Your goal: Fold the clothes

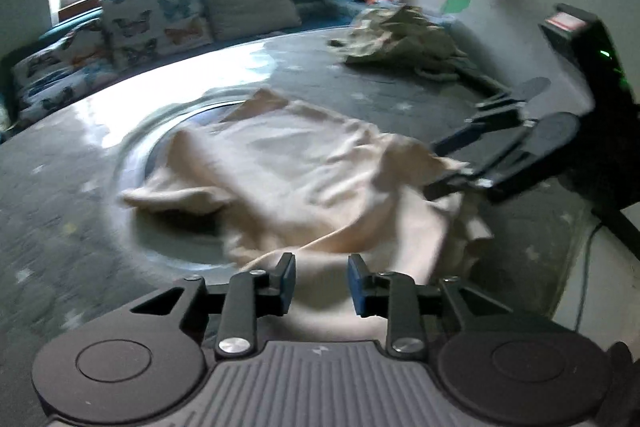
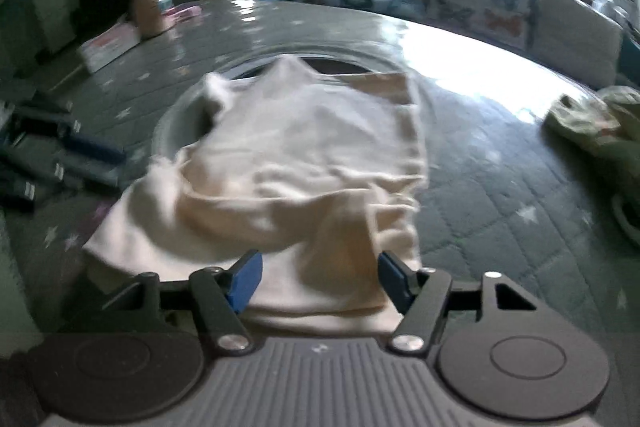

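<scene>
Looking along both sets of fingers, I see the cream garment (image 1: 304,163) lying rumpled on the table (image 1: 60,155), part of it draped over a round inset at the middle. Its near edge runs under and between the parted fingers of my left gripper (image 1: 322,281), and the same holds for my right gripper (image 2: 320,279); both stand open, gripping nothing. The cloth spreads away from me, its longer run seemingly straight ahead. My right gripper sits at the garment's right edge, so neither hand is clearly nearer. A second crumpled pile (image 1: 404,35) lies well apart, far right. Frames are blurred.
</scene>
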Available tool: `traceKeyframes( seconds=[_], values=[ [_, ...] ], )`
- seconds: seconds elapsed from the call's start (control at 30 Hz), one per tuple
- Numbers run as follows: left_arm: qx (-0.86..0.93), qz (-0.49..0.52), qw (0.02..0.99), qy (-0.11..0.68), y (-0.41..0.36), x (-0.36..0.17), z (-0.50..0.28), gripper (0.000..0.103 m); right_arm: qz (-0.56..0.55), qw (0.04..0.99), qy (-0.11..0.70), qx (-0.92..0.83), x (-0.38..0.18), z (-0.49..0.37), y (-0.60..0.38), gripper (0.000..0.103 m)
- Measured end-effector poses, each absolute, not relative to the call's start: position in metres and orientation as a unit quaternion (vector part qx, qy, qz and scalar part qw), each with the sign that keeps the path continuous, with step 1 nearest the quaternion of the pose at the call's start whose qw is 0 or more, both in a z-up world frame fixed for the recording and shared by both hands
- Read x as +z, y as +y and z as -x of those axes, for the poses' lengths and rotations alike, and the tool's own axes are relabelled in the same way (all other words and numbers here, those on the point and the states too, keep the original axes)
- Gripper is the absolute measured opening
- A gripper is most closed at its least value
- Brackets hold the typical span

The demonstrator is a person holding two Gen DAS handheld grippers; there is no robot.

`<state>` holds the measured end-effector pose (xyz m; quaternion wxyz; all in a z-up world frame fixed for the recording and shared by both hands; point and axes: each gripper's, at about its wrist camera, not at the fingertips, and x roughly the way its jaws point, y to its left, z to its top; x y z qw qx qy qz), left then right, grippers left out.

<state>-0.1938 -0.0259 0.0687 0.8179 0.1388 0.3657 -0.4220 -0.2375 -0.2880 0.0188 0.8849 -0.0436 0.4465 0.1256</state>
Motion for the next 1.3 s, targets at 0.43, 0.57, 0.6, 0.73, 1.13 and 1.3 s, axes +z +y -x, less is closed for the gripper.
traceKeyframes(
  seconds=[0.43, 0.57, 0.6, 0.73, 1.13, 1.3],
  values=[
    [-0.446, -0.135, 0.814, 0.348, -0.088, 0.052, 0.210, 0.050, -0.056, 0.886, 0.421, 0.184, 0.044, 0.237, -0.292, 0.003],
    [-0.448, -0.116, 0.822, 0.333, -0.098, 0.055, 0.210, 0.055, -0.069, 0.891, 0.396, 0.212, 0.067, 0.240, -0.280, 0.003],
    [-0.447, -0.113, 0.822, 0.335, -0.102, 0.055, 0.209, 0.055, -0.072, 0.892, 0.392, 0.213, 0.070, 0.240, -0.280, 0.003],
    [-0.433, -0.107, 0.830, 0.334, -0.117, 0.054, 0.204, 0.056, -0.101, 0.889, 0.387, 0.224, 0.077, 0.238, -0.289, 0.003],
    [-0.411, -0.141, 0.822, 0.368, -0.142, 0.028, 0.198, 0.038, -0.050, 0.919, 0.362, 0.150, 0.077, 0.243, -0.309, 0.054],
    [-0.416, -0.090, 0.823, 0.375, -0.116, 0.033, 0.188, 0.004, -0.010, 0.915, 0.374, 0.154, 0.061, 0.253, -0.298, 0.083]
  ],
)
